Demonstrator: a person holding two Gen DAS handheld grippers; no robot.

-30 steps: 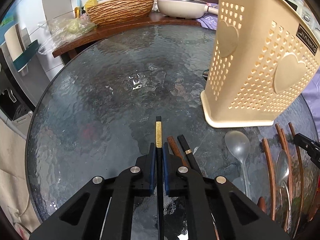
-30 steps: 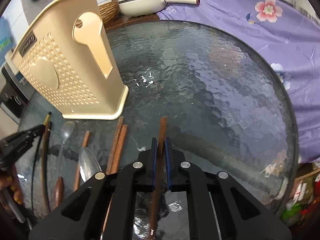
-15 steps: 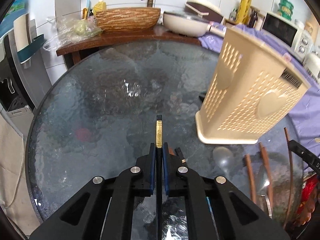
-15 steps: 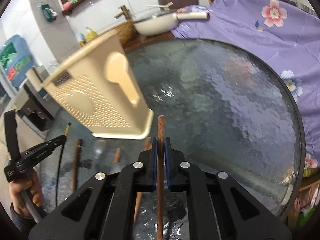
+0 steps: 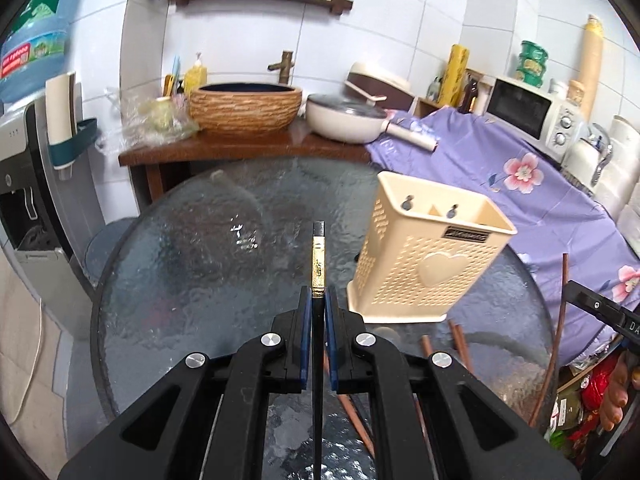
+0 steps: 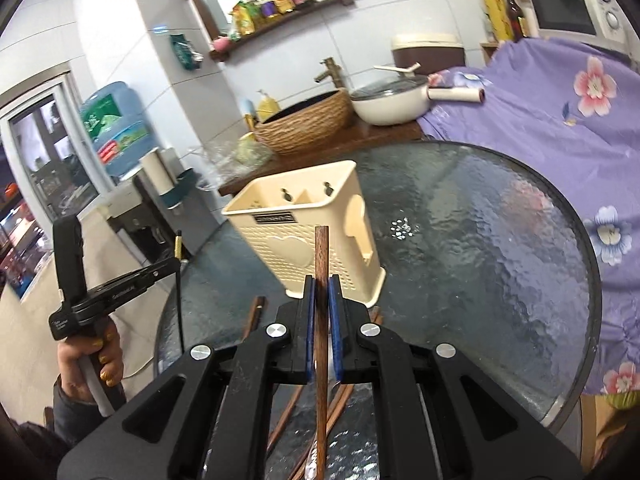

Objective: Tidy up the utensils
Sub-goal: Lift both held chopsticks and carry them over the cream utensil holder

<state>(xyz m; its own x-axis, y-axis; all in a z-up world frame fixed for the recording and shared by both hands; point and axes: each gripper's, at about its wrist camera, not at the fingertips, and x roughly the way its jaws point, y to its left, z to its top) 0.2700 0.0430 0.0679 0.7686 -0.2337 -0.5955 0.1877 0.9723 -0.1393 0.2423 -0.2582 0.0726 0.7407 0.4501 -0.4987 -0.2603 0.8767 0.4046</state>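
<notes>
Left wrist view: my left fingers (image 5: 319, 312) are clamped on a black chopstick (image 5: 318, 256) with a gold band, its end standing up past the pads, while the cream utensil holder (image 5: 430, 256) sits on the glass table (image 5: 192, 264) to the right and a little farther off. In the right wrist view my right fingers (image 6: 321, 308) pinch a brown wooden chopstick (image 6: 321, 252), with the holder just beyond and slightly left, its open top and divided compartments facing me. More wooden chopsticks (image 6: 256, 316) lie on the table near the holder's foot. To do this well, I think I should bring one stick at a time over the rim, tip it near vertical, lower the end well inside a compartment, then let go, keeping my two tools apart so they don't collide.
</notes>
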